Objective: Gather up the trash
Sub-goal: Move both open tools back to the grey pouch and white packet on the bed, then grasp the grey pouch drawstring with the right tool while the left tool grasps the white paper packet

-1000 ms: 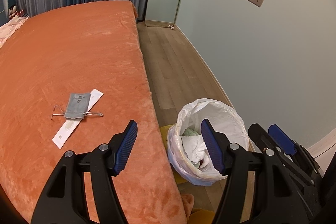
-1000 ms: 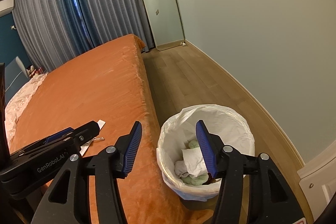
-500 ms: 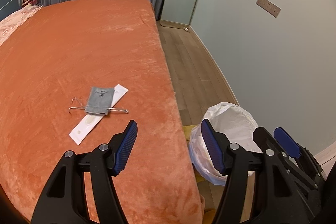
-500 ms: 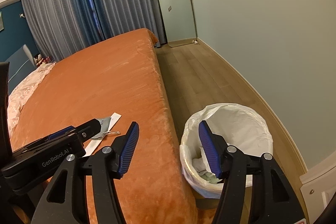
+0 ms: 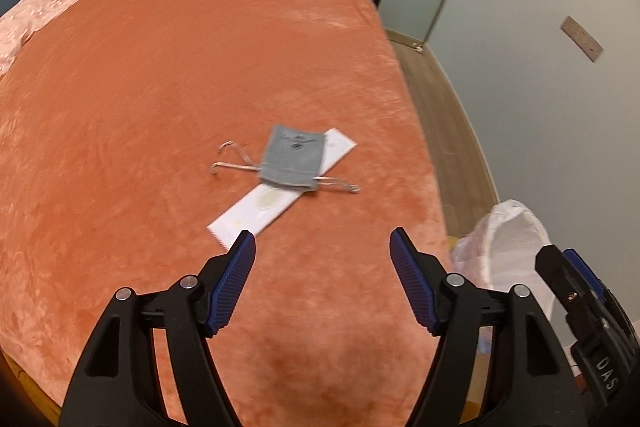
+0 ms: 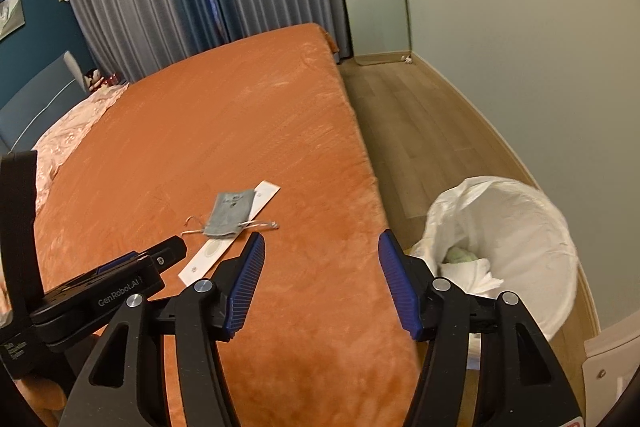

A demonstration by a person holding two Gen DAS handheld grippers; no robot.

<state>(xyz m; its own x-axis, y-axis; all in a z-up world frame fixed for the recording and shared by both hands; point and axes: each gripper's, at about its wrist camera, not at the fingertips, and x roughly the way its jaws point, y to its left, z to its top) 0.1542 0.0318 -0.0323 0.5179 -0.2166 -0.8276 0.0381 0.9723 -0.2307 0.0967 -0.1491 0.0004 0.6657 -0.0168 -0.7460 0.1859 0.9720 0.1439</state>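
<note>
We hold both tools over the orange bedspread point(image 5: 160, 107), each pointing downward. Our left gripper point(image 5: 322, 259) has its jaws apart with nothing between them, and they have just been opening wider; bare blanket shows in the gap. Just beyond its tips, at about twelve o'clock, lies the trash: a small grey drawstring pouch point(image 5: 294, 161) resting on top of a long white paper packet point(image 5: 280, 195), its cords point(image 5: 232, 163) trailing out toward nine and three o'clock. Our right gripper point(image 6: 320, 251) also stands apart and empty, its jaws having widened a little over the past moment. From it the pouch point(image 6: 232, 211) and the packet point(image 6: 224, 247) sit at about eleven o'clock, near the left blue pad point(image 6: 248, 279). The lined waste bin point(image 6: 552, 227) stands on the wooden floor point(image 6: 420, 115) beside the bed at about two o'clock, with crumpled tissue point(image 6: 472, 267) inside. In the left view the bin point(image 5: 516, 239) shows at three o'clock.
</note>
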